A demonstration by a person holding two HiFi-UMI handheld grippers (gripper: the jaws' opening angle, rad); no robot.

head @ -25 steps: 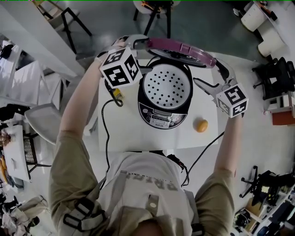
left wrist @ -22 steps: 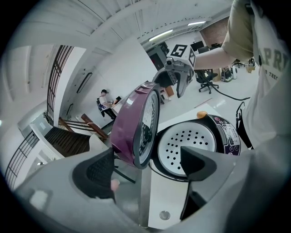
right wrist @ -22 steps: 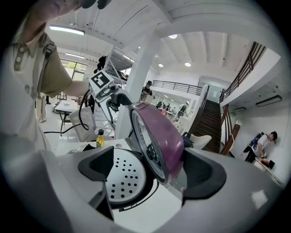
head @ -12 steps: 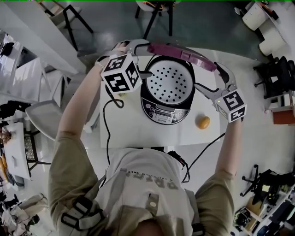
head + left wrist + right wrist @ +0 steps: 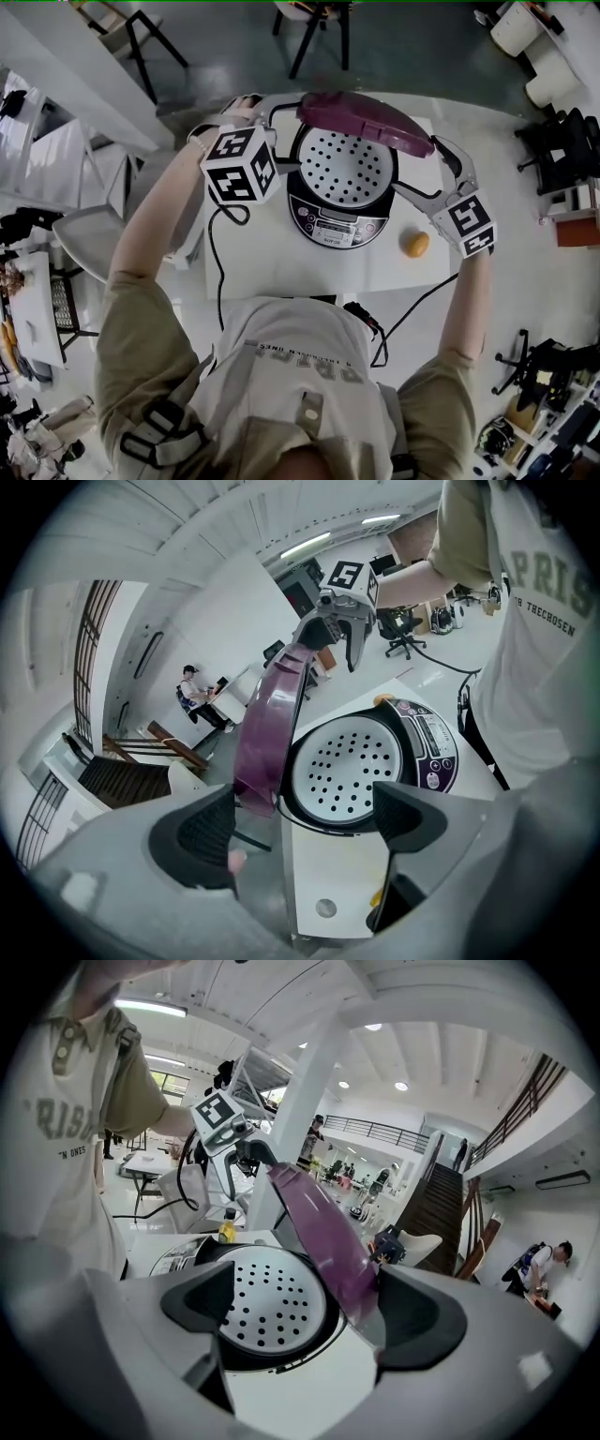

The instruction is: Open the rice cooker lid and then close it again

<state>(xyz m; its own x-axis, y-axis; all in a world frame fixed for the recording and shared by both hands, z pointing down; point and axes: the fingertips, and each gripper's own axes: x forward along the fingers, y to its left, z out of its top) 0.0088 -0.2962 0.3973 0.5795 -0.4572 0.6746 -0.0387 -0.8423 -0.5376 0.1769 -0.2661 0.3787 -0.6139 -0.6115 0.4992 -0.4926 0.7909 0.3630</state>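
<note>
The black rice cooker (image 5: 342,211) stands mid-table, its perforated white inner plate (image 5: 349,167) showing. Its purple lid (image 5: 366,122) is raised and tilts forward over the back of the pot. My left gripper (image 5: 281,131) is open at the lid's left end; in the left gripper view the lid's edge (image 5: 267,733) stands between the jaws, close to the left one. My right gripper (image 5: 433,171) is open at the lid's right end; in the right gripper view the lid (image 5: 323,1232) runs down beside the right jaw. I cannot tell whether either jaw touches the lid.
An orange (image 5: 415,244) lies on the white table (image 5: 272,272) to the right of the cooker. A small yellow bottle (image 5: 228,1227) stands left of it, and a black cable (image 5: 217,272) runs off the table's left front. Chairs (image 5: 319,23) stand beyond the table.
The lid has tipped forward, from nearly upright to leaning over the pot. Both grippers have come forward and down with its ends.
</note>
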